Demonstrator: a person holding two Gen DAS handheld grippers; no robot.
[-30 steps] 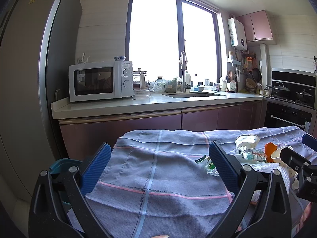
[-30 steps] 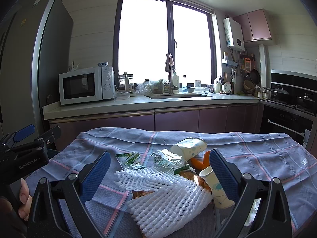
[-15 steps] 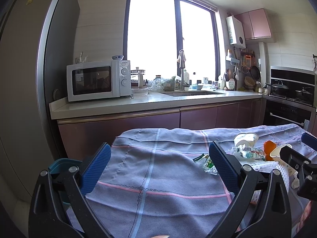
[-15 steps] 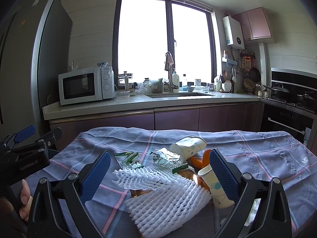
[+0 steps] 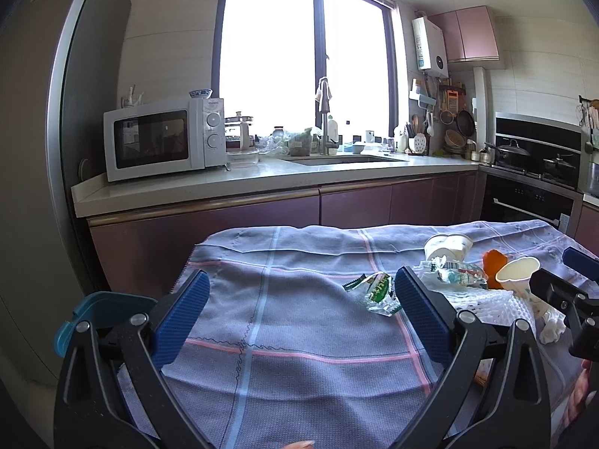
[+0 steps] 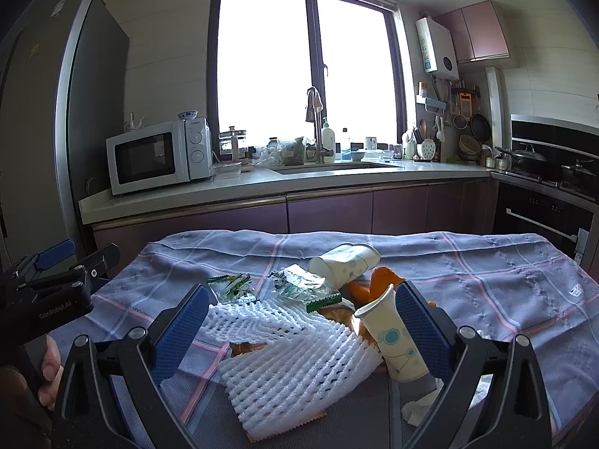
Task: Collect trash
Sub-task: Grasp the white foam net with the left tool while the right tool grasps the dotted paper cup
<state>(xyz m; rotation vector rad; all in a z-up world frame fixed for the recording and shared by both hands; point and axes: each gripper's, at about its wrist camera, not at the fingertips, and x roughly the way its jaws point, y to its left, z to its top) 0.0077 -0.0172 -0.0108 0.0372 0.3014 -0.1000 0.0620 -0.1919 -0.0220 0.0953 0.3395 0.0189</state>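
A heap of trash lies on the grey-blue checked cloth (image 6: 468, 284): white foam net (image 6: 284, 351), two paper cups (image 6: 393, 336) (image 6: 344, 262), orange peel (image 6: 382, 280), a green wrapper (image 6: 230, 286) and clear plastic film (image 6: 299, 284). My right gripper (image 6: 299, 321) is open and empty, its jaws either side of the net and the near cup. My left gripper (image 5: 295, 314) is open and empty over bare cloth, left of the heap; the green wrapper (image 5: 378, 292) lies just inside its right finger. A teal bin (image 5: 101, 318) shows behind its left finger.
A kitchen counter (image 5: 262, 179) with a microwave (image 5: 164, 142) and sink runs behind the table. A tall fridge (image 5: 33, 149) stands at the left, an oven and hob (image 5: 531, 187) at the right. A crumpled tissue (image 6: 419, 408) lies near the right gripper.
Both grippers have drifted slightly, the left a little leftward and lower so the heap sits further right in its view. Both stay open and nothing was picked up.
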